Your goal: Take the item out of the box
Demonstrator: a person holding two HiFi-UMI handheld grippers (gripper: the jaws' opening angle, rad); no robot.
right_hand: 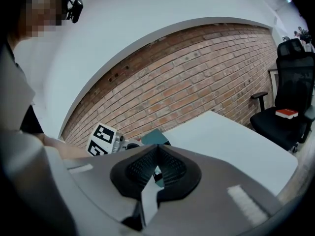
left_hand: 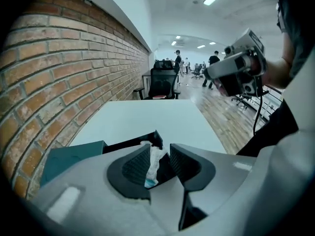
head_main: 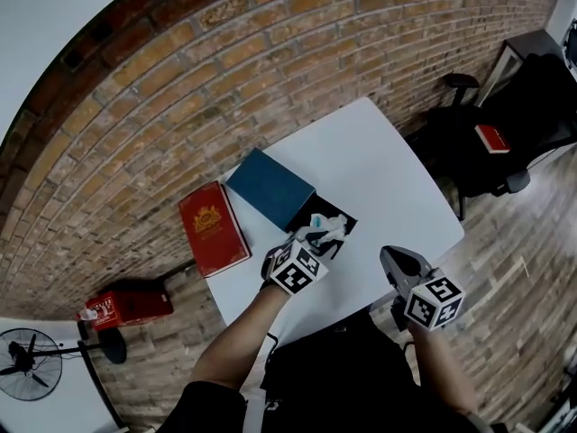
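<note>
Head view: a white tabletop (head_main: pixel 383 156) stands against a brick wall (head_main: pixel 180 88), and on it lie a red book (head_main: pixel 214 228), a teal lid (head_main: pixel 270 188) and, touching that lid's near edge, an open black box (head_main: pixel 347 220). The item (head_main: pixel 317 221), white and crumpled with a small teal patch, lies in the box. The left gripper (head_main: pixel 326 235) reaches down into the box at a slant, its marker cube (head_main: pixel 297 269) facing up.

In the left gripper view the 2 jaws of the left gripper (left_hand: pixel 160 149) stand apart with the item (left_hand: pixel 153 161) in the gap. It lies close against the left pad and clear of the right one, so nothing is clamped. The box (left_hand: pixel 133 142) shows just behind the jaws and the lid (left_hand: pixel 69 156) to their left.

The right gripper (head_main: pixel 391 258) hangs over the tabletop's near edge, well apart from the box. In the right gripper view its jaws (right_hand: pixel 157 154) meet at the tips and grasp nothing.
</note>
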